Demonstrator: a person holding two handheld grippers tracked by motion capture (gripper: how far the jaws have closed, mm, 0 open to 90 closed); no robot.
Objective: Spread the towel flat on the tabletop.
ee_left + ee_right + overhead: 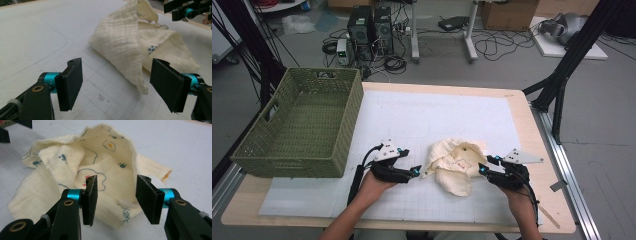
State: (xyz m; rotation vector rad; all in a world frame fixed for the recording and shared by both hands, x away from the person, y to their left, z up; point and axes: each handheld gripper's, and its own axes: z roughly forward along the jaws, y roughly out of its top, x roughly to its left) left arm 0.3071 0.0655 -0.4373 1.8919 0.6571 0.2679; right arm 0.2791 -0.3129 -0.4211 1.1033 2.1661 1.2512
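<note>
nearest the person, the left gripper (416, 171) and the right gripper (482, 167) sit low on either side of the cream cloth (454, 165), which serves as the landmark here. both point inward at it. the left gripper's fingers (72, 83) stand wide apart and hold nothing, with a hanging fold of the cloth (125, 47) just ahead of the gap between them. the right gripper's fingers (90, 200) are also open, a moderate gap, empty, with the printed inside of the cloth (100, 167) just beyond them.

the cloth lies crumpled in a loose heap on the white gridded surface (412, 115), towards the near edge, one flap standing up like a hood.

the step in hand looks like taking hold of the cloth from both sides. to do it well, each gripper should pick a single edge or corner, not a bunched fold: the left on the drooping tip in front of it, the right on the near hem by the stitched label. fingers should close fully over the fabric, low to the surface, before any lift, or the thin weave may slip out.

beyond the cloth and to its left stands the green woven basket (302, 125), well apart from it, at the surface's far left.
</note>
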